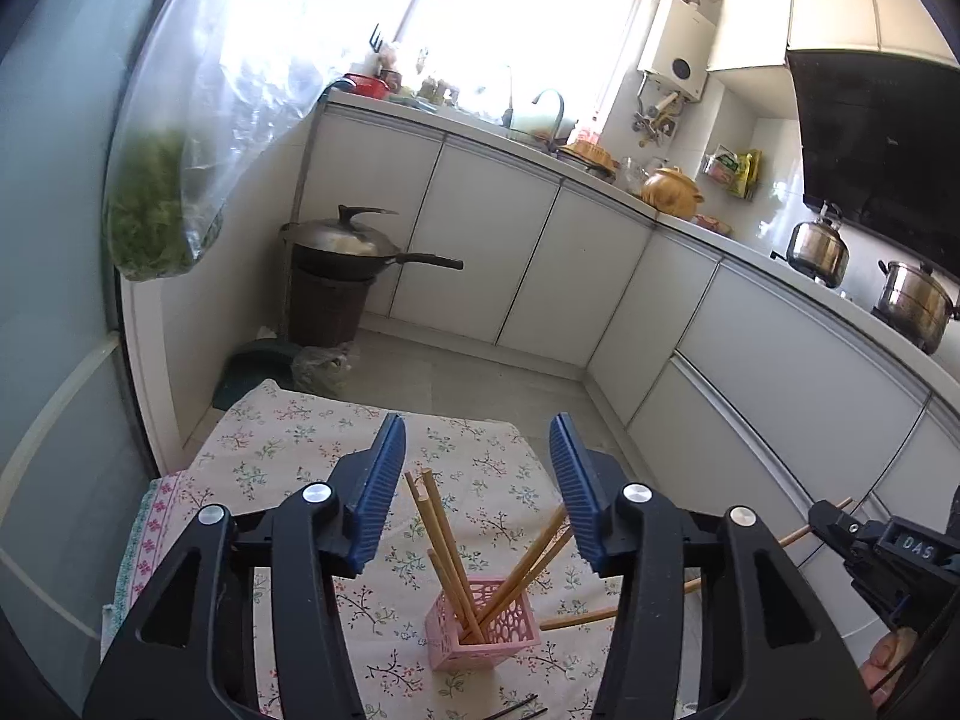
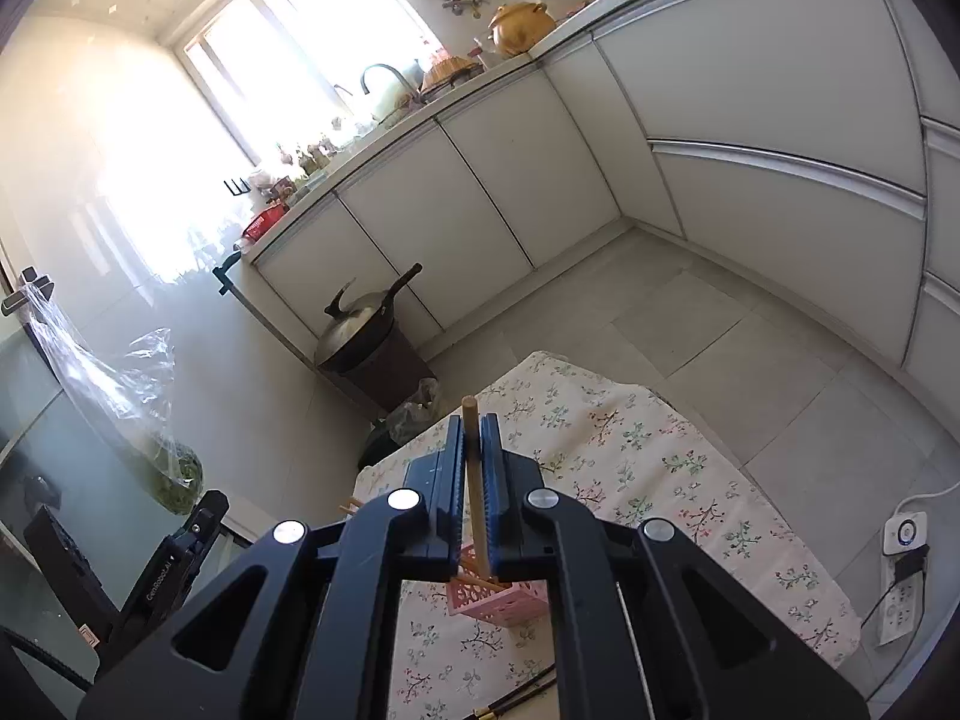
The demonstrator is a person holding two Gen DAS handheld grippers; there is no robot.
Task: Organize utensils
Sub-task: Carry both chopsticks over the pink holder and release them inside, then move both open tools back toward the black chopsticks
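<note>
While your right tool (image 2: 473, 450) is clamping a single wooden chopstick (image 2: 471, 456) between its closed pads, you are carrying it nearly upright, its blunt end poking out just past the fingertips and its lower length running back toward the pink holder (image 2: 510, 603) directly beneath the tool. Holding it that steeply looks deliberate: a near-vertical stick should drop through the holder's open top instead of skidding across the rim. Your left tool (image 1: 477, 480) is hanging wide open and gripping nothing, its blue pads (image 1: 384, 480) spread to either side of the pink holder, which is sitting just ahead of and below them on the floral tabletop (image 1: 288, 438); that stance probably lets you steady the light lattice box if it tips. Several sticks are already leaning inside it, fanned toward both pads, so the job seems well along. One loose chopstick (image 1: 579, 620) is lying flat beside the holder, toward your right tool, and a dark pair (image 1: 519, 710) is resting nearer your left tool's base, both awaiting collection.
</note>
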